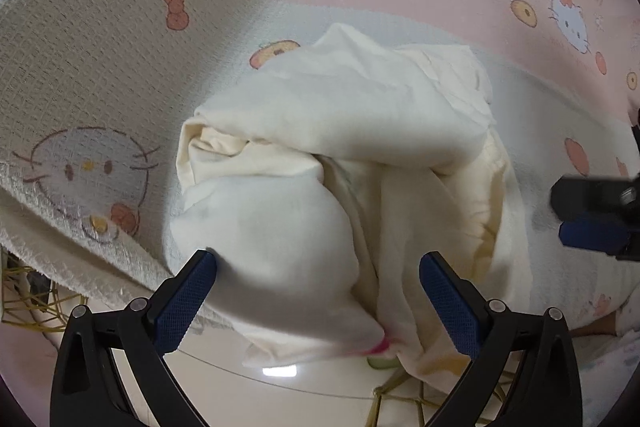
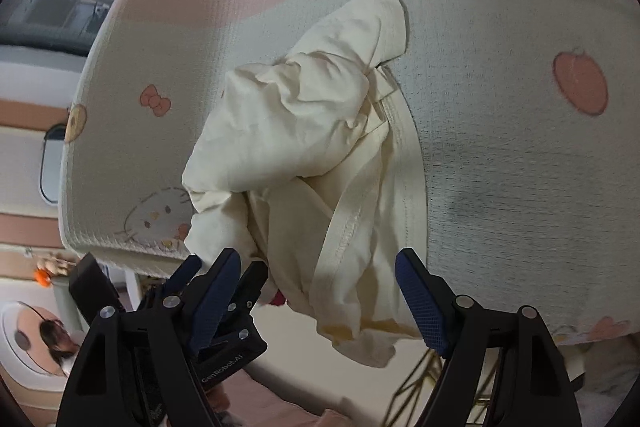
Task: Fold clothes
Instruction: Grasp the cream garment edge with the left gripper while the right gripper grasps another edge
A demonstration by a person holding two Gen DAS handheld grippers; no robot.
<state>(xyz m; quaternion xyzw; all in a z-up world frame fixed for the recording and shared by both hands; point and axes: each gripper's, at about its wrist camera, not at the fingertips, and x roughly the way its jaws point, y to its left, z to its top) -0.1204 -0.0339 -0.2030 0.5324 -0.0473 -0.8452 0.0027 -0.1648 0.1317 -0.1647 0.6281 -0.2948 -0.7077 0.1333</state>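
A crumpled cream garment (image 1: 332,131) lies on a blanket (image 1: 100,39) printed with cartoon cats, and its near part hangs over the front edge. My left gripper (image 1: 320,279) is open, with a bulge of the cloth sitting between its blue pads (image 1: 188,303). In the right wrist view the same garment (image 2: 288,131) shows a stitched hem (image 2: 348,223) and a small pink tag (image 2: 278,297). My right gripper (image 2: 320,287) is open too, and the hanging cloth falls between its fingers. It also shows at the right edge of the left view (image 1: 568,215).
The blanket's front edge (image 2: 132,259) drops to a pale tiled floor (image 1: 280,387). A yellow wire frame (image 1: 32,311) stands below the edge. A person's dark-haired head (image 2: 56,343) shows low on the left.
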